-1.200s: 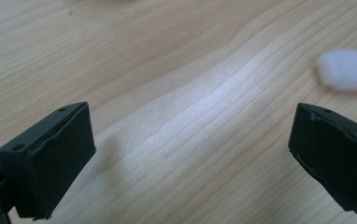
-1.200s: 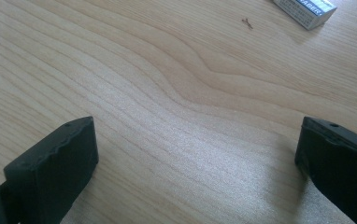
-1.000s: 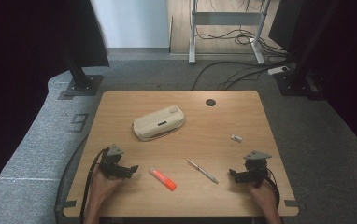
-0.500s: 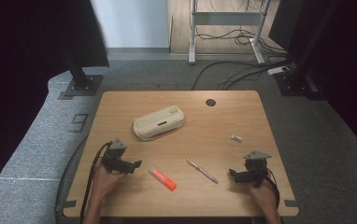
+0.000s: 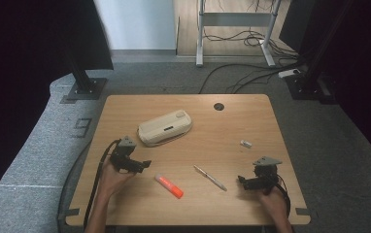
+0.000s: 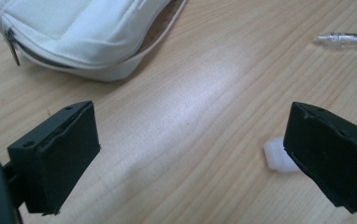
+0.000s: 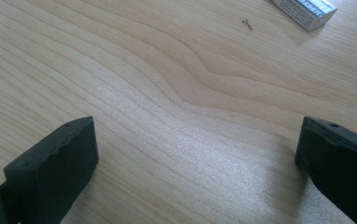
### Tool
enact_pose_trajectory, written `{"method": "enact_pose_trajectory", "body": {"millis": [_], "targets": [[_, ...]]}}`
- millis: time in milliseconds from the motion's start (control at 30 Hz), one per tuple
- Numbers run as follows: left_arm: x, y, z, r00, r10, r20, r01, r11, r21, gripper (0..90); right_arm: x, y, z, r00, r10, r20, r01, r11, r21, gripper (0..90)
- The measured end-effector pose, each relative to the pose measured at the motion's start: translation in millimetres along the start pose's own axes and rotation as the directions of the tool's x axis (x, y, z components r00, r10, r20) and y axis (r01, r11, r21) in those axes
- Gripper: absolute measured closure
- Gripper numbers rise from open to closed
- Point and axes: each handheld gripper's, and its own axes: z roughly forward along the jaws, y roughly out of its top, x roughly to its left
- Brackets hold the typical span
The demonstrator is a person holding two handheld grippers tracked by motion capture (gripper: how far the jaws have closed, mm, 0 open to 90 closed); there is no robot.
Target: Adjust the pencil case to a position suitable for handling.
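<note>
1. High view: The left gripper [image 5: 142,164] has moved forward and inward across the wooden table [image 5: 232,126] over the last second and now sits just short of the white pencil case [image 5: 165,127], its jaws pointing toward the orange highlighter [image 5: 169,186]. The right gripper [image 5: 243,180] has held its place near the front right edge. A clear pen [image 5: 210,178] lies between the two grippers, and a small eraser [image 5: 245,143] lies apart, toward the right rear.

2. Left gripper view: The jaws stand wide apart with nothing between them. The zipped end of the pencil case [image 6: 83,32] lies ahead at upper left. The white end of the highlighter [image 6: 277,155] sits just beside the right-hand jaw, partly hidden behind it. The pen [image 6: 347,39] lies farther off at upper right.

3. Right gripper view: The jaws are spread wide over bare wood and hold nothing. The eraser [image 7: 303,11] lies well ahead at the top edge.

4. Assessment: The left gripper's advance suggests an approach to the highlighter or the case. Which one cannot be told, and no grasp has begun.
</note>
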Motion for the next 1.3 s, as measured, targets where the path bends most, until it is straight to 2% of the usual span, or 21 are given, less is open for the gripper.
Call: {"method": "enact_pose_trajectory", "body": {"millis": [400,533,767,900,1033,1133,1300], "targets": [[8.3,32.4,5.9,0.9992,0.035,0.018,-0.035,0.9994,0.004,4.4,0.1,0.2,0.2,1.0000,0.000,0.000,0.000,1.0000,0.000,0.0],[14.2,48.8,13.1,0.9985,0.041,0.037,-0.041,0.9992,-0.004,5.0,0.0,0.4,0.4,1.0000,-0.001,0.000,0.001,1.0000,0.000,0.0],[24.3,65.1,23.9,0.9975,0.034,0.062,-0.034,0.9994,0.005,7.8,0.0,0.4,0.4,1.0000,-0.001,0.000,0.001,1.0000,0.000,0.0],[29.0,78.8,34.9,0.9963,0.056,0.066,-0.058,0.9979,0.030,8.7,0.0,0.3,0.4,1.0000,-0.001,-0.001,0.001,1.0000,0.000,0.0],[37.1,86.8,45.2,0.9958,0.054,0.074,-0.058,0.9974,0.044,9.5,0.0,0.3,0.4,1.0000,-0.001,0.000,0.001,1.0000,0.000,0.0],[43.9,91.1,52.0,0.9950,0.032,0.095,-0.036,0.9985,0.042,10.8,0.0,0.3,0.4,1.0000,-0.001,0.000,0.001,1.0000,0.000,0.0],[50.4,94.8,61.3,0.9933,0.027,0.112,-0.032,0.9988,0.037,14.2,-0.2,0.3,0.5,1.0000,-0.003,0.000,0.003,1.0000,-0.002,0.0]]}}
